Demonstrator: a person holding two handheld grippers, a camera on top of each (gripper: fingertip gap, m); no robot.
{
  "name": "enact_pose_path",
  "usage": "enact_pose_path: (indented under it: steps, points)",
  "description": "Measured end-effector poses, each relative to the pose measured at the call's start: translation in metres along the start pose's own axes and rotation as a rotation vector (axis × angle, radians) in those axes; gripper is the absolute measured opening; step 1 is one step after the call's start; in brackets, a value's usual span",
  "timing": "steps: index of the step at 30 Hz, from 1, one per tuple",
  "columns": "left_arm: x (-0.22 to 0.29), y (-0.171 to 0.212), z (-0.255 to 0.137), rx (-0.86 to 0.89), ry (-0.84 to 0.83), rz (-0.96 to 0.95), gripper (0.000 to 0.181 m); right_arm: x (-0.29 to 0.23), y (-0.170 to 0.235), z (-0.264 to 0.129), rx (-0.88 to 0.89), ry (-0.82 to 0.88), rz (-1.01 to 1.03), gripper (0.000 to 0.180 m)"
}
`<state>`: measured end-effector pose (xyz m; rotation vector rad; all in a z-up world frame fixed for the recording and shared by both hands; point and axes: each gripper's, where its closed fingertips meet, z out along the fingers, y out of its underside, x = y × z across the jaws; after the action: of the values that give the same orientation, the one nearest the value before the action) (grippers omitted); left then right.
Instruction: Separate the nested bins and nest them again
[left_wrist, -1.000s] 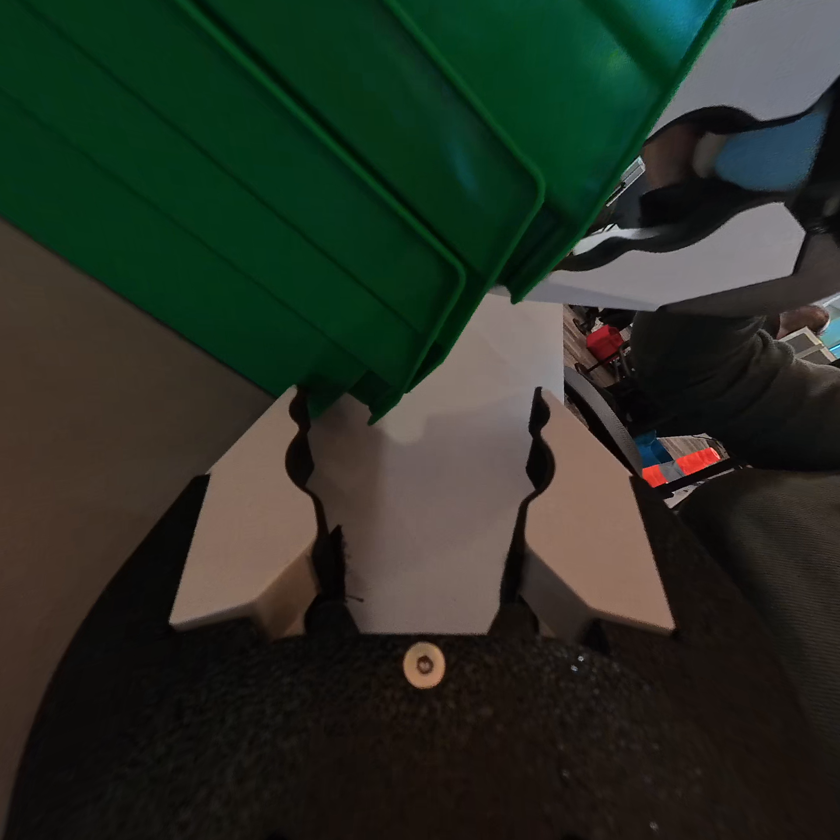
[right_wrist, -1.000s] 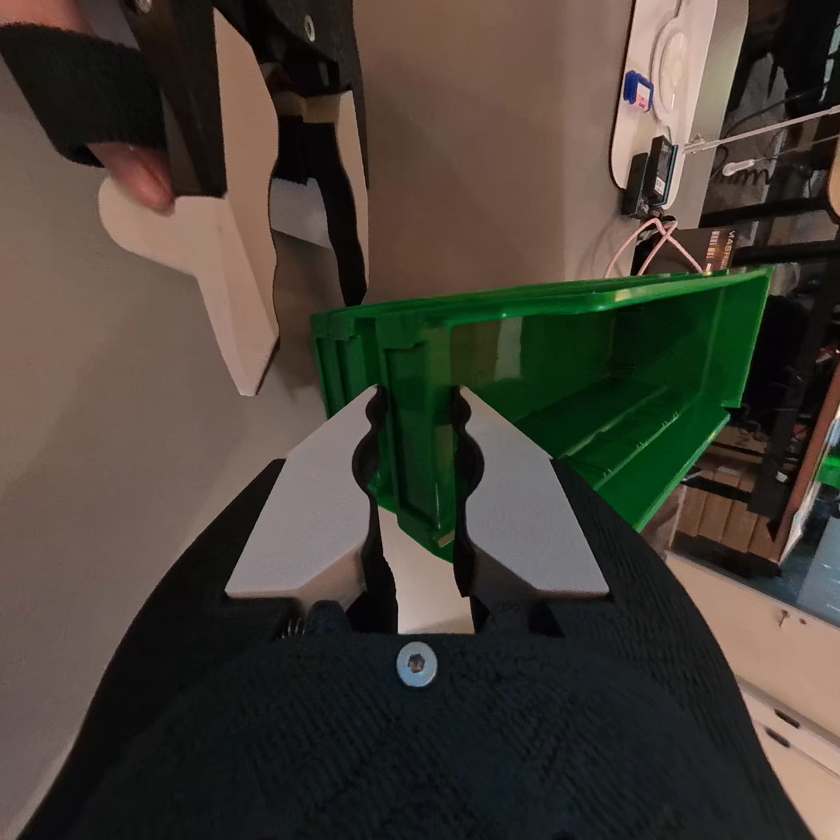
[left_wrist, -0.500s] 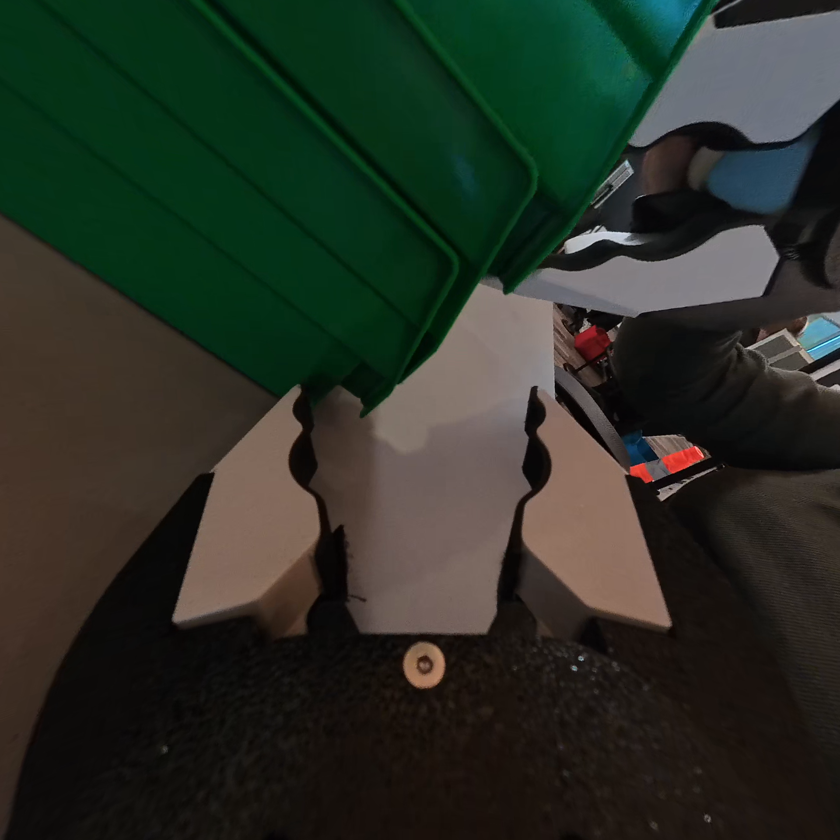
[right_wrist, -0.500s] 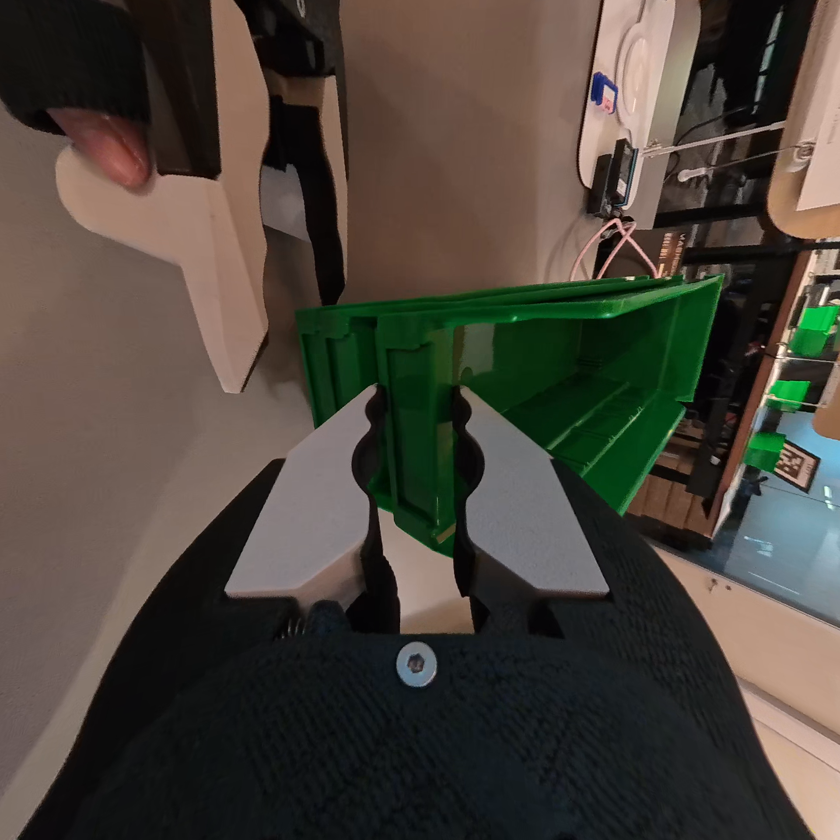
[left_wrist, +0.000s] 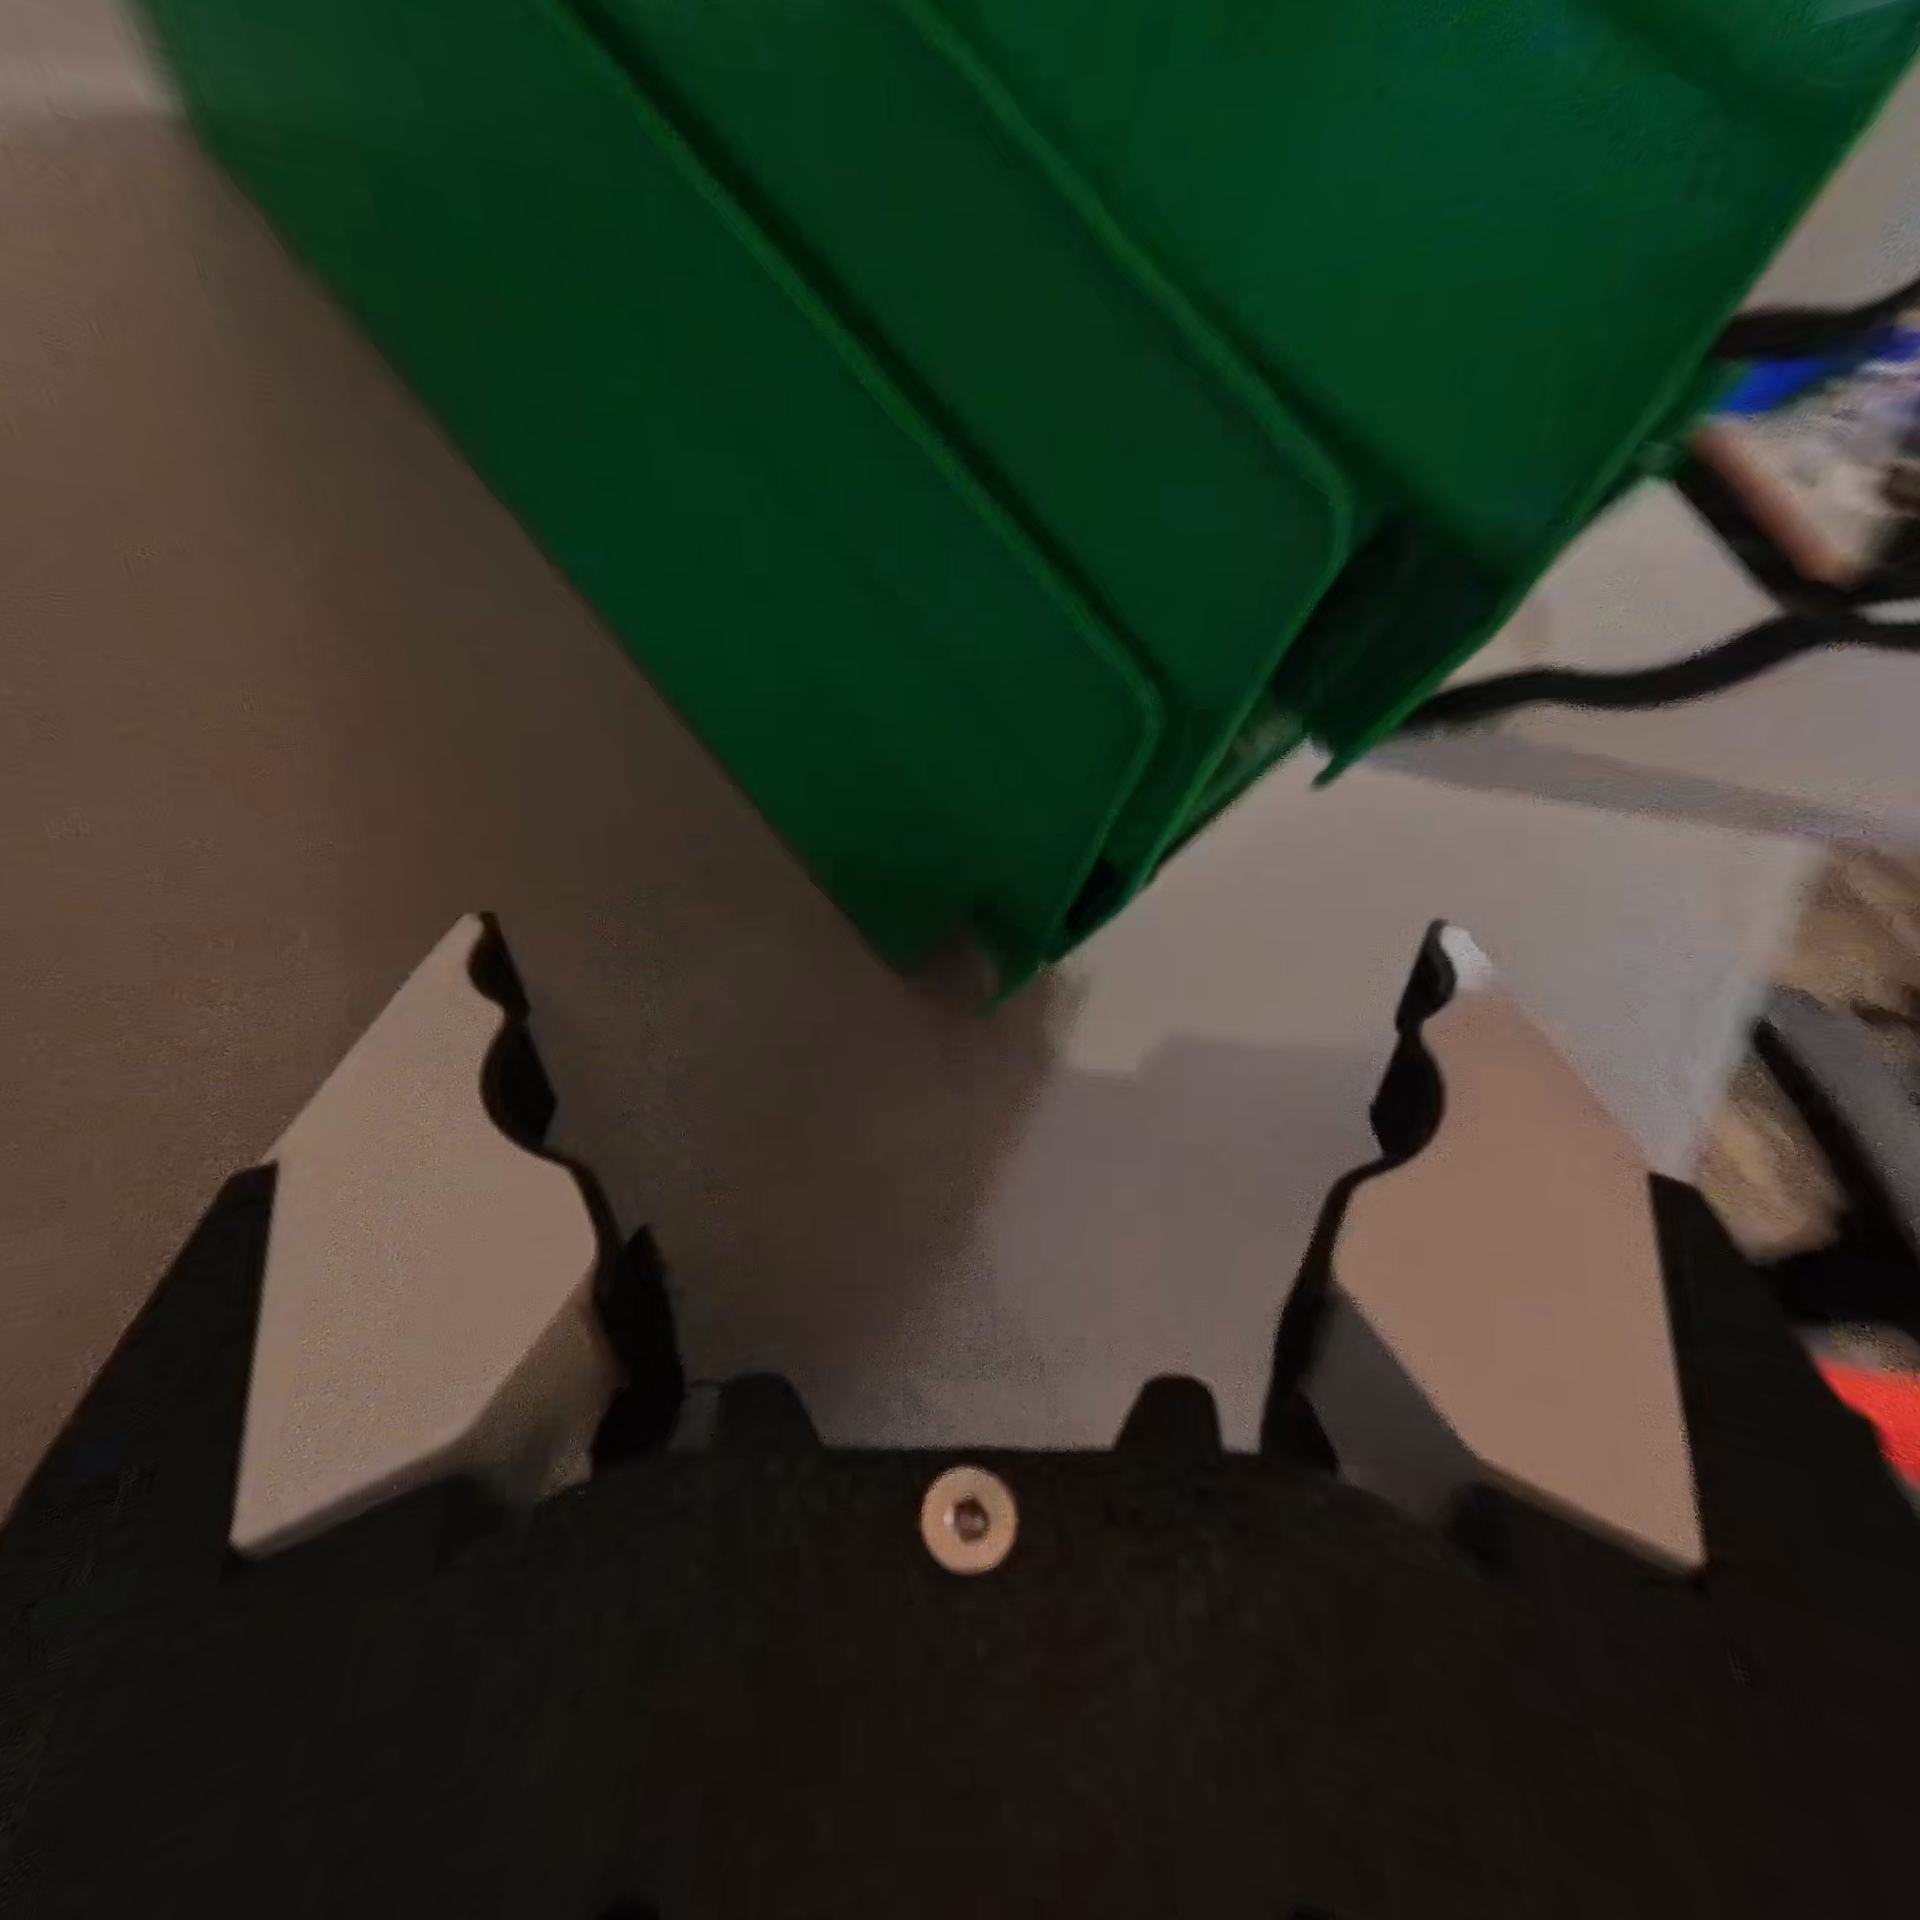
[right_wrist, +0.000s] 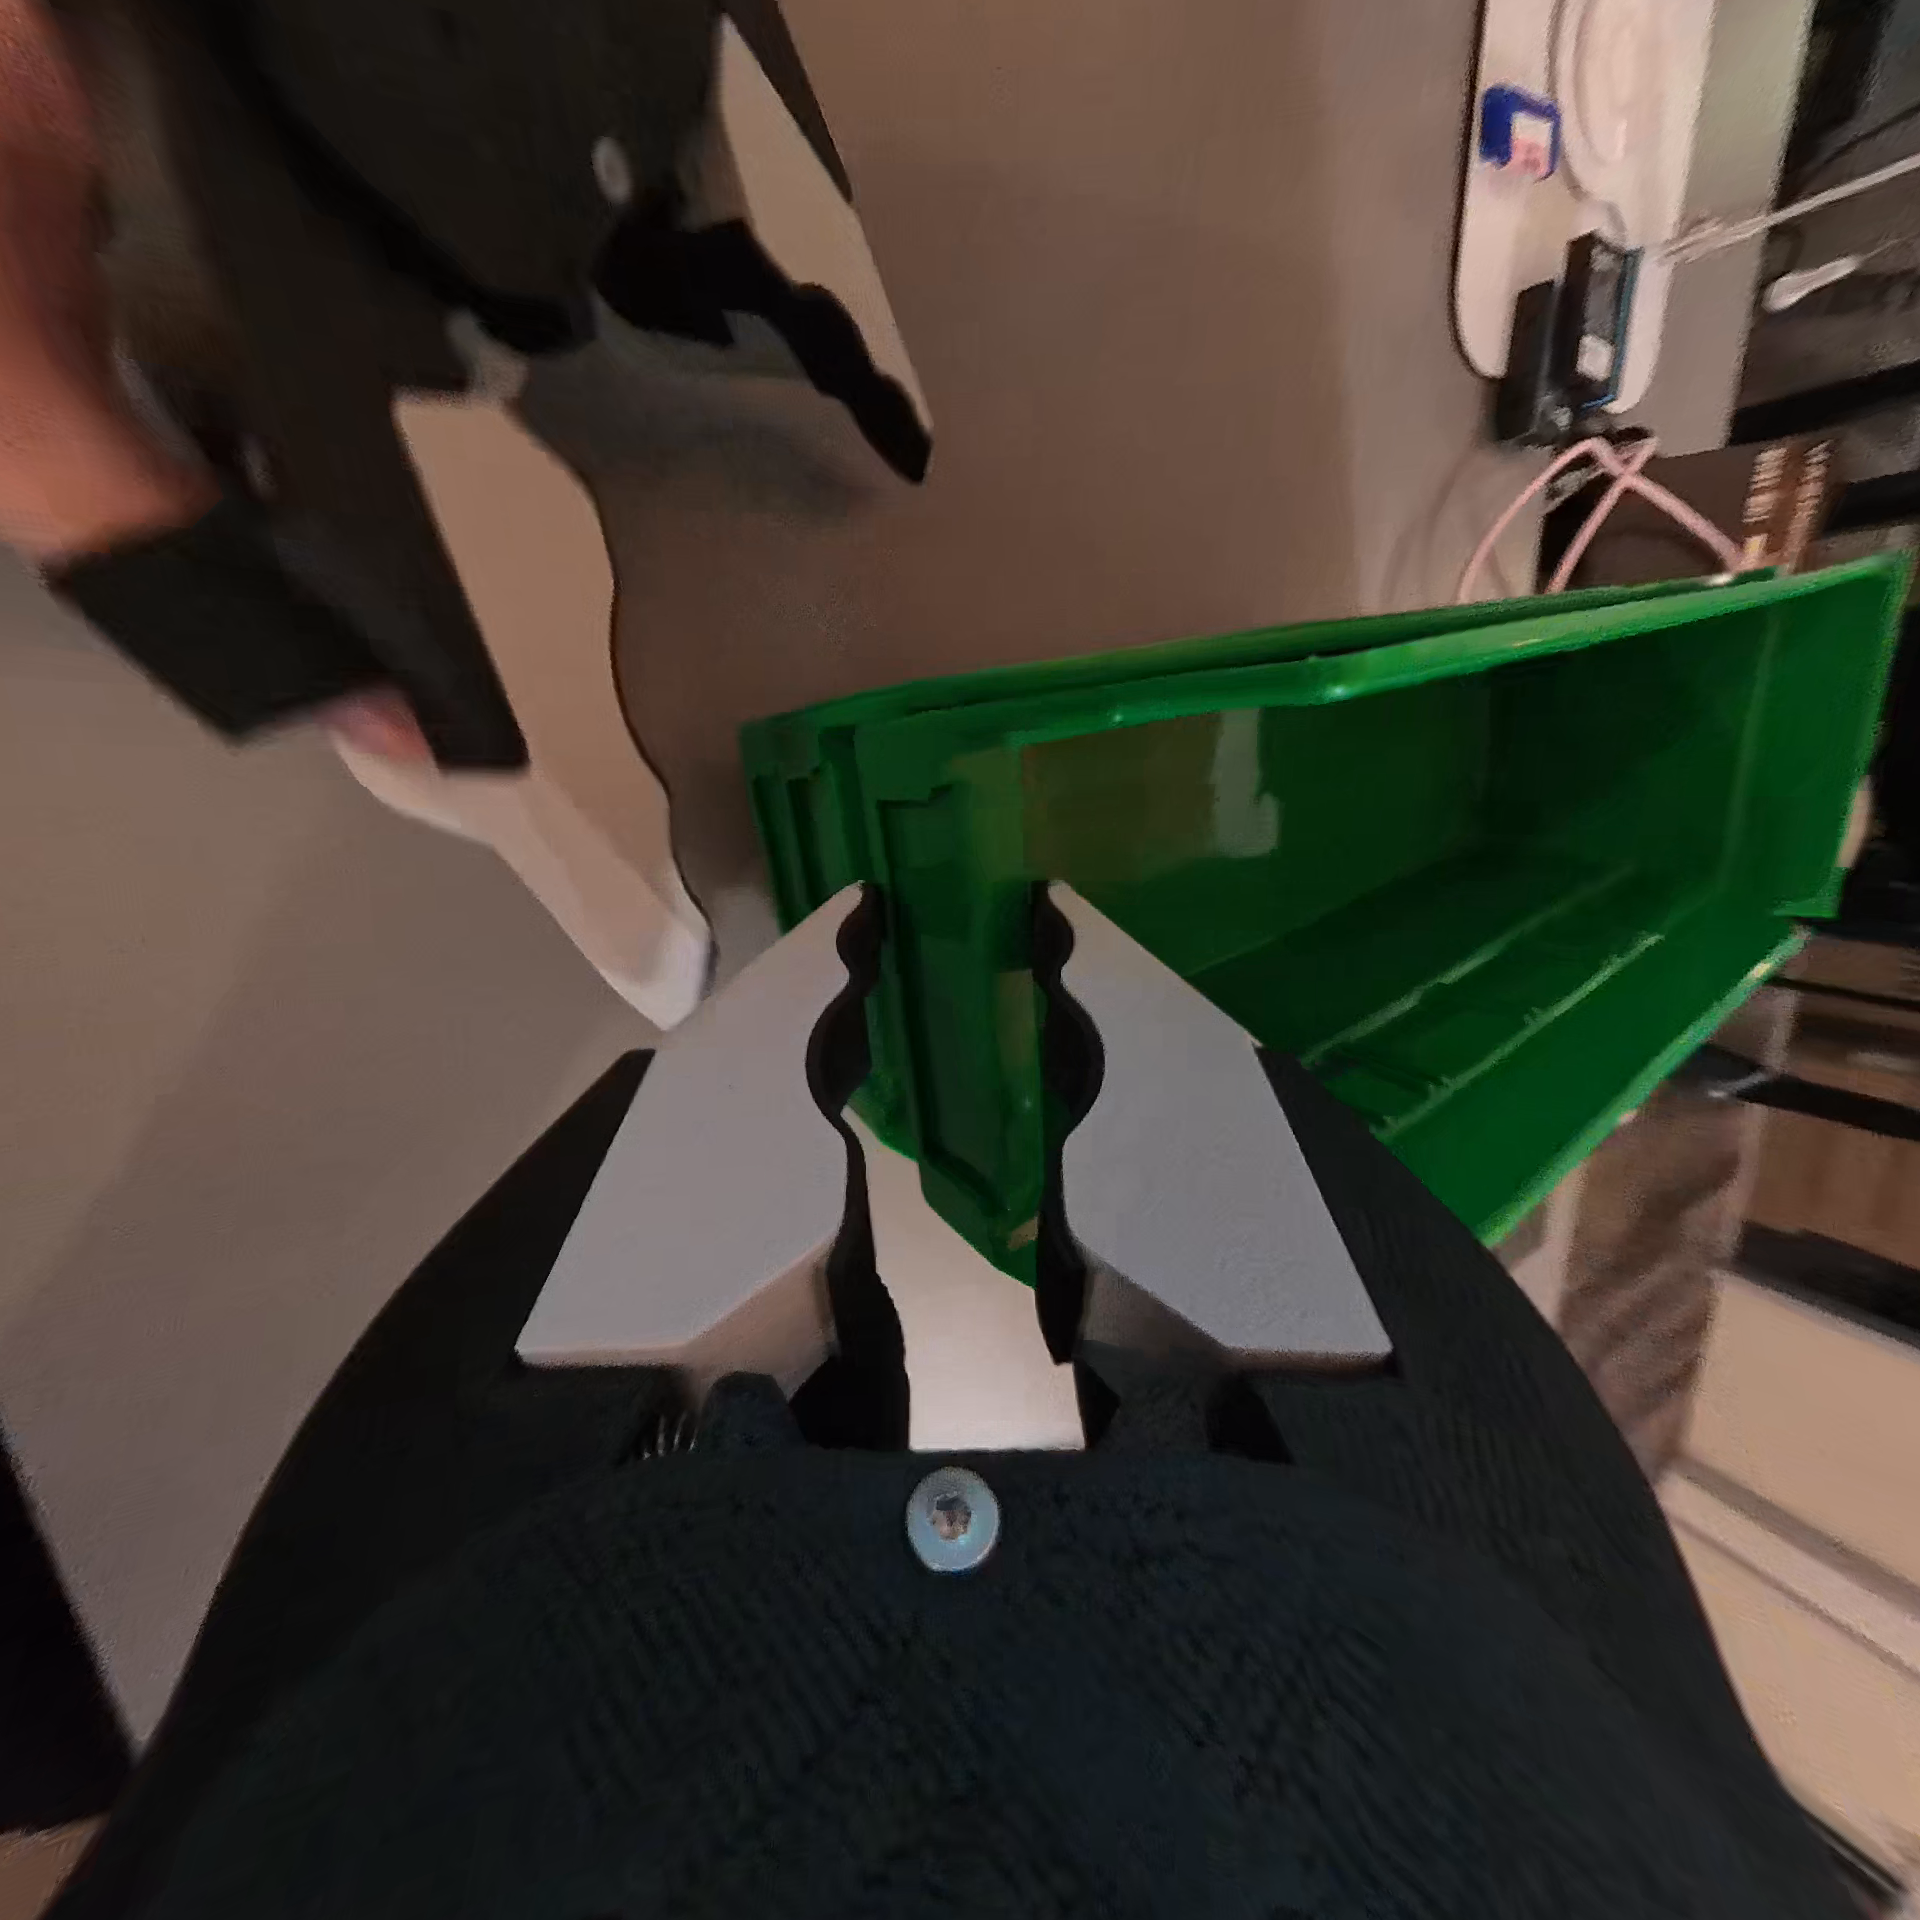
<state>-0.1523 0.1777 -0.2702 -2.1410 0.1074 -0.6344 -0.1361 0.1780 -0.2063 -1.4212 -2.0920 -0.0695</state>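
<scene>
Left hand-held gripper (left_wrist: 961, 956) has just gone from half open to spread wide, w/ nothing between its fingers. It has also backed off a bit: a moment ago one finger touched the corner of the green bins (left_wrist: 831, 416), now that corner hangs just past the tips, not touching. My guess: it is getting ready to grab the outer bin & pull it off, so the splitting step has not really begun; the bins are still stuck inside each other.

Right hand-held gripper (right_wrist: 954, 904) has not let go. It is still pinching the end wall of the bins (right_wrist: 1351, 831), holding them up off the table (left_wrist: 260, 727), on their side, open side to the right. Left hand-held gripper shows up top-left in the right wrist view, tilted, fingers pointing down toward the bins' near end, w/ a person's hand (right_wrist: 62, 312) on it. Both views are blurry, so things are moving fast.
</scene>
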Motion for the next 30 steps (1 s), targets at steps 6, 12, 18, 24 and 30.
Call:
enact_pose_path:
  steps: [6, 12, 18, 24, 30]
  points:
    - [0.031, -0.035, 0.001, 0.272, -0.132, -0.003, 0.159, 0.0, -0.012, 0.004, -0.061, -0.148, 0.156, 0.025]
    - [0.024, -0.025, 0.022, 0.242, -0.28, 0.066, 0.16, 0.004, -0.024, 0.009, -0.097, -0.158, 0.181, 0.025]
    - [0.014, -0.028, 0.028, 0.29, -0.287, 0.072, 0.153, 0.003, -0.026, 0.013, -0.108, -0.108, 0.135, 0.025]
    - [0.017, -0.032, 0.019, 0.344, -0.171, -0.006, 0.121, 0.005, -0.017, 0.009, -0.109, -0.059, 0.106, 0.035]
    - [0.056, -0.027, 0.037, 0.289, 0.035, 0.045, 0.129, 0.018, -0.009, -0.063, 0.21, 0.093, 0.2, 0.064]
